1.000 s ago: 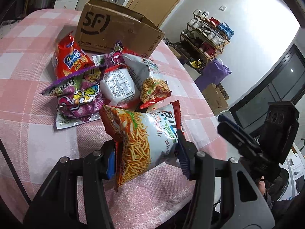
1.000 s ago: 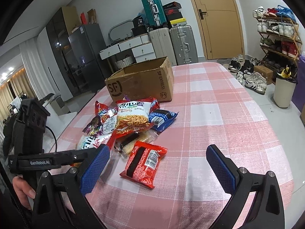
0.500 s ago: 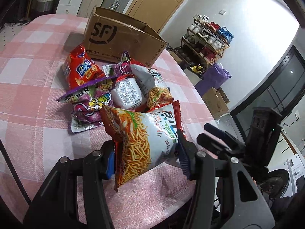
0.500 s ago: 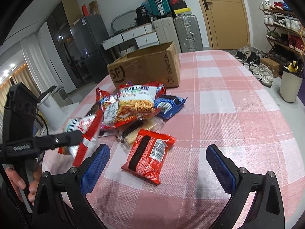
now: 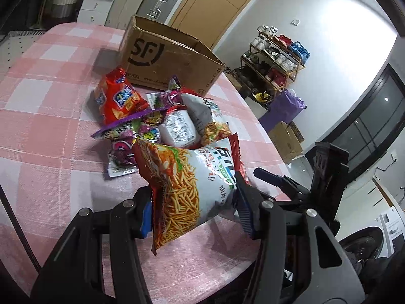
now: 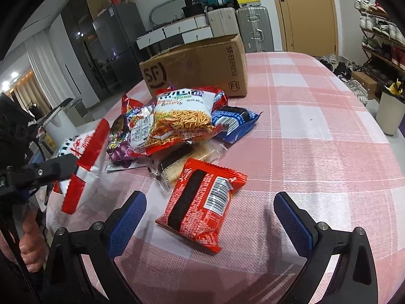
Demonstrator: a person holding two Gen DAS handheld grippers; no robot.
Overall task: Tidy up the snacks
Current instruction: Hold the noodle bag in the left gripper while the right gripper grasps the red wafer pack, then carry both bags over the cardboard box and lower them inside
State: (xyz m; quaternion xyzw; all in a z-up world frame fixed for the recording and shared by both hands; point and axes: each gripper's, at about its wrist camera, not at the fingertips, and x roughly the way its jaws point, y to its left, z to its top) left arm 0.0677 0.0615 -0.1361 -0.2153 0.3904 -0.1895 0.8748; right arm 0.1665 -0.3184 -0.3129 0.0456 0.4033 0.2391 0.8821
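My left gripper [image 5: 193,210] is shut on a white and red bag of noodle-stick snacks [image 5: 192,185] and holds it above the table edge; the same bag [image 6: 83,162] shows edge-on in the right wrist view. My right gripper [image 6: 208,221] is open and empty, its blue pads [image 6: 126,224] either side of a red flat snack packet [image 6: 205,200] lying just ahead on the pink checked tablecloth [image 6: 316,131]. A heap of snack bags [image 6: 182,121] lies behind it. An open SF cardboard box [image 6: 197,68] stands beyond the heap.
The heap holds a second noodle-stick bag [image 5: 210,119], an orange-red chip bag [image 5: 116,98], purple bags [image 5: 126,136] and a blue cookie packet [image 6: 235,122]. The other gripper [image 5: 316,185] shows at the right of the left wrist view. Suitcases and a shoe rack stand beyond the table.
My left gripper has carried the noodle-stick bag back from the heap toward the near table edge. My right gripper has moved closer to the red packet, still open.
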